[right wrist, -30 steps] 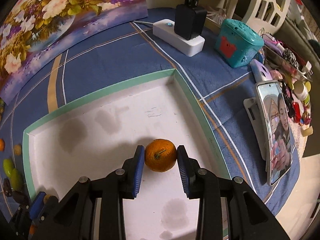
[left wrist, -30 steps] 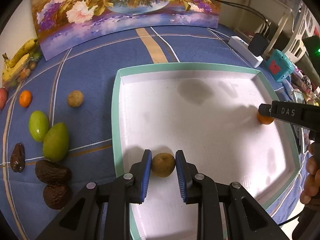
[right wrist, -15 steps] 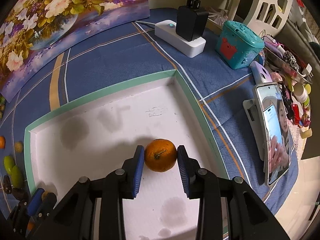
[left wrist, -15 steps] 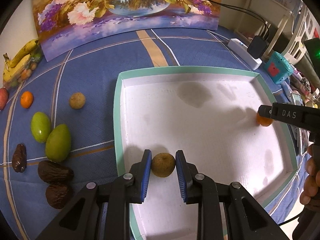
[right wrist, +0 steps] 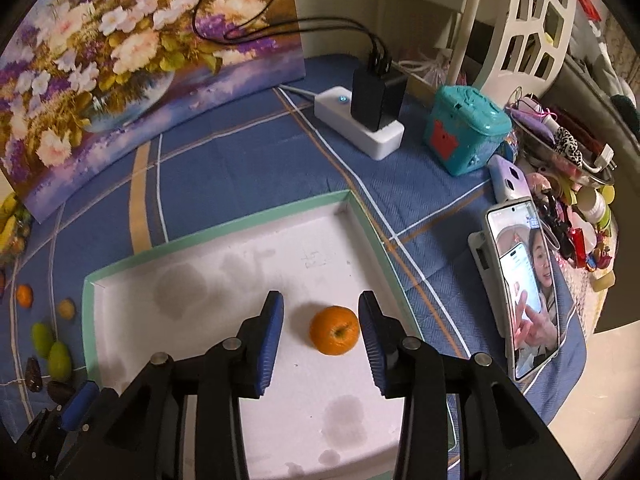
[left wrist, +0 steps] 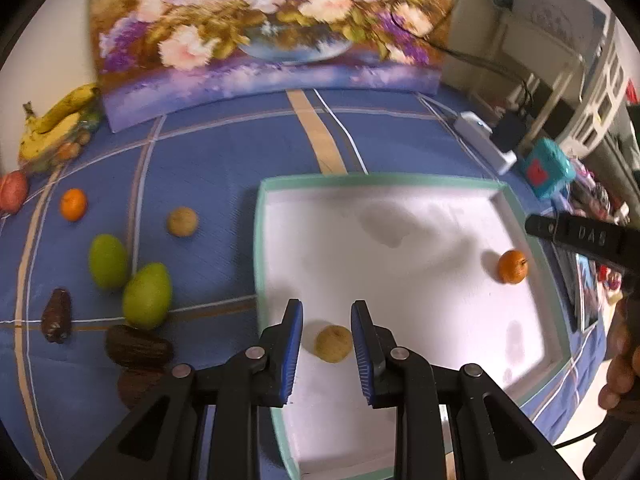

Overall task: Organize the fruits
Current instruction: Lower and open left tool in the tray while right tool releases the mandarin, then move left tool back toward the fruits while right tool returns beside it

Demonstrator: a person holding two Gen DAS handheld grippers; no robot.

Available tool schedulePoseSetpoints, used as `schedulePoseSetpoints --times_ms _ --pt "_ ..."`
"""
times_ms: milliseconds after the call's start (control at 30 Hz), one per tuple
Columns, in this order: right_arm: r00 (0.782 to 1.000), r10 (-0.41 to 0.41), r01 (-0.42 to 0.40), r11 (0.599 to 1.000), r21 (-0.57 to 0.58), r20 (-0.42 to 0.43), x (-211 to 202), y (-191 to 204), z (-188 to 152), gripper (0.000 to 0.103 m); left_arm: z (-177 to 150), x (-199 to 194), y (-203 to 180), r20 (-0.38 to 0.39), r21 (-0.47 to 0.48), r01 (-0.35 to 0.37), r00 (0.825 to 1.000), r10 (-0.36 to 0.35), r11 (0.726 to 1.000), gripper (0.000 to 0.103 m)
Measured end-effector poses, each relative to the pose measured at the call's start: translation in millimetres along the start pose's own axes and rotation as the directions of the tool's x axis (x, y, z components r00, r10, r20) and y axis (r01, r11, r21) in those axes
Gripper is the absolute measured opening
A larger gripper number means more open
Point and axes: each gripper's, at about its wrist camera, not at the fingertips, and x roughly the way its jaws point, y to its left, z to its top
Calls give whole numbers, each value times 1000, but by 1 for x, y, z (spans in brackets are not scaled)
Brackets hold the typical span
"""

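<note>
1. The left tool (left wrist: 326,354) points steeply down over the near-left corner of the white tray (left wrist: 400,179). Its pads stand a little apart, clear of the brown round fruit (left wrist: 333,343) lying on the tray floor between them.
2. The right tool (right wrist: 320,338) also tilts steeply down, by the tray's right wall. Its jaws are opening, gripping nothing; the orange (right wrist: 334,330) sits on the tray between them, untouched.
3. Other fruit lies on the blue desk left of the tray.
</note>
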Motion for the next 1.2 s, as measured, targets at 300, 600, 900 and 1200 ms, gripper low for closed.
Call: schedulePoseSetpoints --times_ms 300,600,900,1200 --pt "1000 19 -19 1000 -13 -3 -2 2 -1 40 3 -17 83 -12 -261 -115 993 116 958 28" --pt "999 49 -49 996 -77 -2 -6 24 -4 64 -24 -33 164 -63 -492 -244 967 245 836 83" --pt "994 105 -102 979 -174 11 -12 57 -12 84 -35 -43 189 -71 -546 -318 939 336 775 103" --pt "986 164 -155 969 -193 36 -20 81 -20 95 -40 -58 211 -54 -585 -335 925 377 738 103"
